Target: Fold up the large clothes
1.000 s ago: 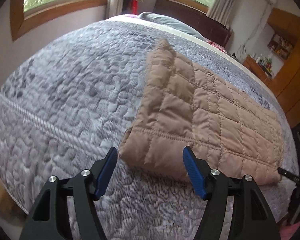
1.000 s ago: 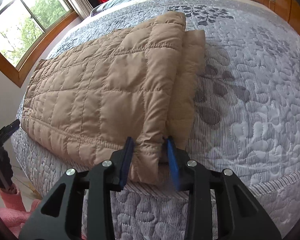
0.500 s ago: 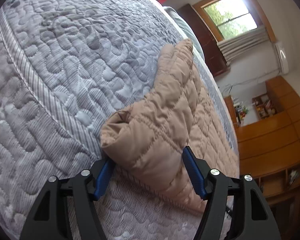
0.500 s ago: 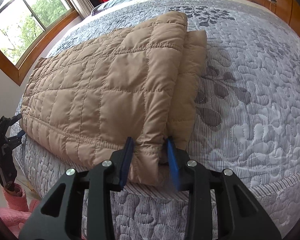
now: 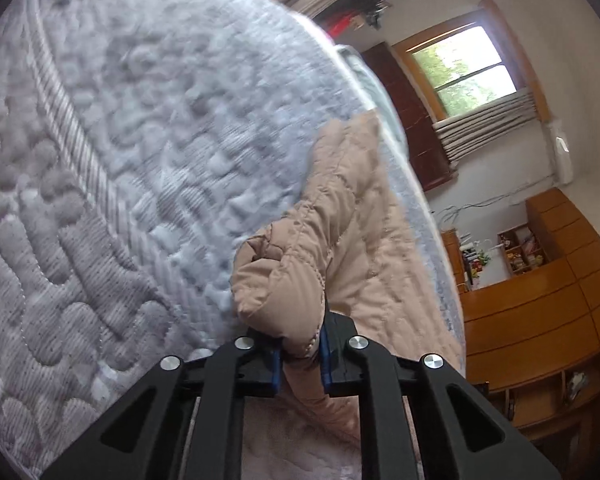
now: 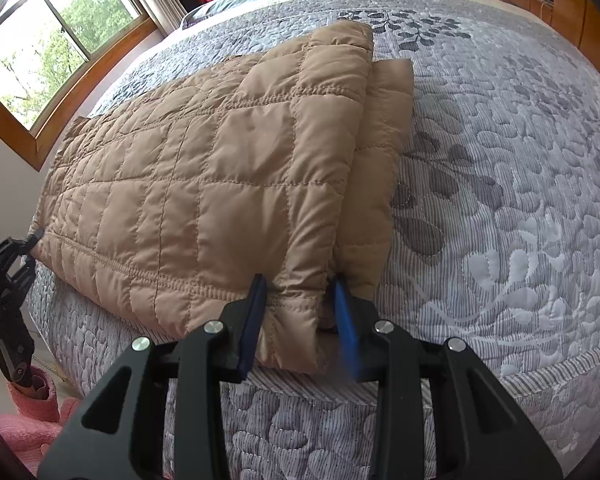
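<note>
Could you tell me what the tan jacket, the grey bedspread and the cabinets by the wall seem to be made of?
The tan jacket looks like a thin synthetic shell over padding: slight sheen, puffy stitched squares. The grey bedspread seems a woven quilted fabric, matte, with raised stitched leaf shapes and fine ribbing. The cabinets look like orange-brown wood or wood veneer with a smooth, faintly glossy finish; which of the two cannot be told.

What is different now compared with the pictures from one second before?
The left gripper came down to the near corner of the tan quilted jacket, rolling on its way, and its fingers have just been closing: they now pinch that corner. The right gripper stayed clamped on the other near corner, and the jacket still lies folded on the grey bedspread.
</note>
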`<state>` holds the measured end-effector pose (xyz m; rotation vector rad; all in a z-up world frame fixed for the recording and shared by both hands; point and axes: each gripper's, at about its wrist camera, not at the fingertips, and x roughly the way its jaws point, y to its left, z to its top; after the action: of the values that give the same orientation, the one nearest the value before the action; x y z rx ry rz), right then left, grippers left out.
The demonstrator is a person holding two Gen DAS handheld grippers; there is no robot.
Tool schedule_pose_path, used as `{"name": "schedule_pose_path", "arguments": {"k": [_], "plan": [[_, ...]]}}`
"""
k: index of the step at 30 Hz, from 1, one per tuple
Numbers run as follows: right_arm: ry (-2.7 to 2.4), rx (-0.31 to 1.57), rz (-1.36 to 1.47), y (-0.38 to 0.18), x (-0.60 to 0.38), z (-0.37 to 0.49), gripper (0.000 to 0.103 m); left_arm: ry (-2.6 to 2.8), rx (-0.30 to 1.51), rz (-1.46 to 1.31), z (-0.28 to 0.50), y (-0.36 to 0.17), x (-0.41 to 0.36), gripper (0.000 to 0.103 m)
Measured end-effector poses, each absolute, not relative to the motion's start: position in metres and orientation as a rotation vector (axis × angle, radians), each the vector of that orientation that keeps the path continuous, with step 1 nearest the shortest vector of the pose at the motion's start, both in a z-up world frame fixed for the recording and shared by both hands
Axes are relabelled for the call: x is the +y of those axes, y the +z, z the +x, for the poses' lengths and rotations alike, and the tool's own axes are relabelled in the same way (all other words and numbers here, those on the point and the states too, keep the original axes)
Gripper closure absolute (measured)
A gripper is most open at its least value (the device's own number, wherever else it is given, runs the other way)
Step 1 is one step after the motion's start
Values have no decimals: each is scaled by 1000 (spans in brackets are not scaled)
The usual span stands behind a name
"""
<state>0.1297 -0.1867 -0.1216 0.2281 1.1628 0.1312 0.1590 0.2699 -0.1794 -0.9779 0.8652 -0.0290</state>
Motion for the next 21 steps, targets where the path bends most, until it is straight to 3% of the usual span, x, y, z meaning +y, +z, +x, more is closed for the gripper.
{"name": "schedule_pose_path", "arguments": {"k": [11,21], "plan": [[146,1145,237,-126,-193,132,69,-125,895,-1057,162,-201,287,89],[151,1144,274,-125,-198,130,68,-172,657,-638,144,-83,227,91]]}}
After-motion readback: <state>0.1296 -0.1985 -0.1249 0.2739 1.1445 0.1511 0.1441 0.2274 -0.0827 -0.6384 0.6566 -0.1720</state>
